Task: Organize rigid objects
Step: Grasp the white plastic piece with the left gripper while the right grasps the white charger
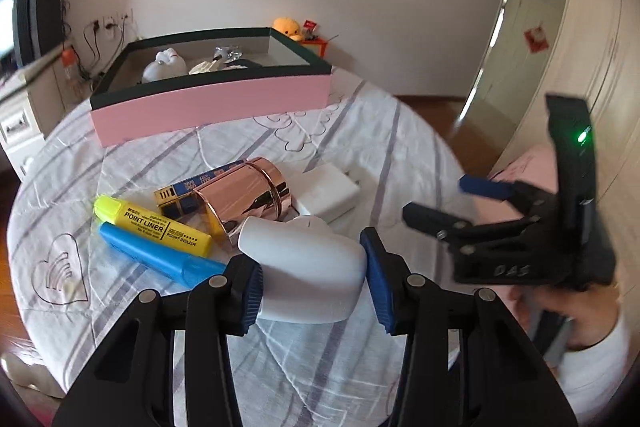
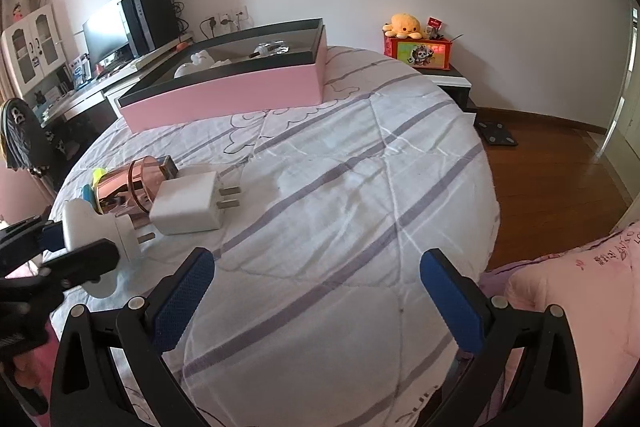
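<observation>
Left wrist view: the left gripper [image 1: 312, 279] has its two blue-padded fingers [image 1: 378, 283] closed against the sides of a white plastic plug adapter [image 1: 308, 267], which lies at the near end of a cluster of objects on the bed with a white, grey-striped quilt [image 1: 360, 155]. Behind the adapter lie a shiny rose-gold metal cylinder [image 1: 248, 193] on its side, a yellow highlighter pen marked "POINT LINER" [image 1: 154, 223], a blue marker pen [image 1: 160, 257] just beside it, a small blue-and-gold box [image 1: 176, 197], and a white square wall charger [image 1: 330, 193]. At the far side of the bed stands a shallow pink-sided box with a dark rim [image 1: 212, 103], holding several white and silvery items too small to identify.

Right wrist view: the right gripper [image 2: 318, 291] hovers above bare quilt, well apart from the cluster, its jaws spread wide and holding nothing. The charger's metal prongs [image 2: 228, 197] point toward the middle of the bed. A yellow plush octopus [image 2: 404, 25] sits on a red box [image 2: 420, 53] beyond the bed.
</observation>
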`<state>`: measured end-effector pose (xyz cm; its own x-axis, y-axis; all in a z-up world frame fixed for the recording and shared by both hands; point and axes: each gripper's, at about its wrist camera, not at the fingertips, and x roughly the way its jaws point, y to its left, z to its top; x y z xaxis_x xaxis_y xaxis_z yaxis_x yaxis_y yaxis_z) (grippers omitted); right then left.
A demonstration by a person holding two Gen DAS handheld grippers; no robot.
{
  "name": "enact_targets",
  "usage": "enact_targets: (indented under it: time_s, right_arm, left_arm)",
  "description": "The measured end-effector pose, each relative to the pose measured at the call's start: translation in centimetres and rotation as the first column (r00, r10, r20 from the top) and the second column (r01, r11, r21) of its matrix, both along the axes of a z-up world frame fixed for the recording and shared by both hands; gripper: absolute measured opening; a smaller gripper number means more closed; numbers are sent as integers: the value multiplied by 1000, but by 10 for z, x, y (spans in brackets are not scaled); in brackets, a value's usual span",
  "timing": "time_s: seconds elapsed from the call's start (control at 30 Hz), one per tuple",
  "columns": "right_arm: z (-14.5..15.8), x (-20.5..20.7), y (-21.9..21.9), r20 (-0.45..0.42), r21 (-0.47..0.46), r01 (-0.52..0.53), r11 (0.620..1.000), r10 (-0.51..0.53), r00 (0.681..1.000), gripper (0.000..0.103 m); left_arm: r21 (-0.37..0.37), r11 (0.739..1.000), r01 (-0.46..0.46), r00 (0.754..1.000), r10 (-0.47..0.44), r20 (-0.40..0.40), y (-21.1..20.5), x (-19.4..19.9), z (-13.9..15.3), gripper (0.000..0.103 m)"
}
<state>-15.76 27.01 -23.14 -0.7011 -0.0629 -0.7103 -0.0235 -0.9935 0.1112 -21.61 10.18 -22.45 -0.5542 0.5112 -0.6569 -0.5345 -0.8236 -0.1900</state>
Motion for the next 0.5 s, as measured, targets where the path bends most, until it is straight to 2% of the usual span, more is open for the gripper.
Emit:
enact_targets:
  time_s: [0.3,0.4,0.5]
  right_arm:
    - [0,-10,-21,8,2,-53,999,53,999,103]
    - [-2,-20,-33,20,15,-83,996,83,996,103]
    - [-4,-32,-45,33,22,-101,995,100,994,103]
  left_arm:
    - [121,991,50,999,-51,9,-22,12,19,46]
    - [116,993,30,999,-28,-17,-32,16,27,46]
    - [69,997,-18,998,22,-55,-43,17,32,46]
